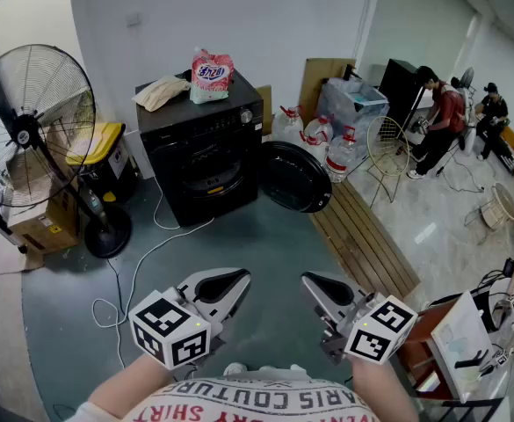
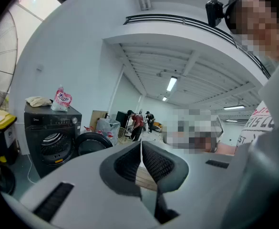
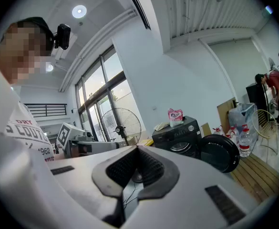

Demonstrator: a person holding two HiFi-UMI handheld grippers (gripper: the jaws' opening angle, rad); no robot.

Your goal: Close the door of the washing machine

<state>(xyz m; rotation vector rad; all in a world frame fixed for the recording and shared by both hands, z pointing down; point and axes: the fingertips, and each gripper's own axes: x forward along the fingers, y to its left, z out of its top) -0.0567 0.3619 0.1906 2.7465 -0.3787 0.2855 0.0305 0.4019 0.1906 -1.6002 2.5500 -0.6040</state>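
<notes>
A black front-loading washing machine stands against the far wall. Its round door is swung wide open to the right. The drum opening faces me. The machine and its open door also show in the left gripper view, and the machine and door again in the right gripper view. My left gripper and right gripper are low in the head view, well short of the machine. Both point toward it, jaws together and nothing between them.
A pink detergent bag and a cloth lie on the machine. A standing fan, a yellow-lidded bin and a cardboard box are left. Water bottles and wooden boards are right. A white cable crosses the floor. People stand far right.
</notes>
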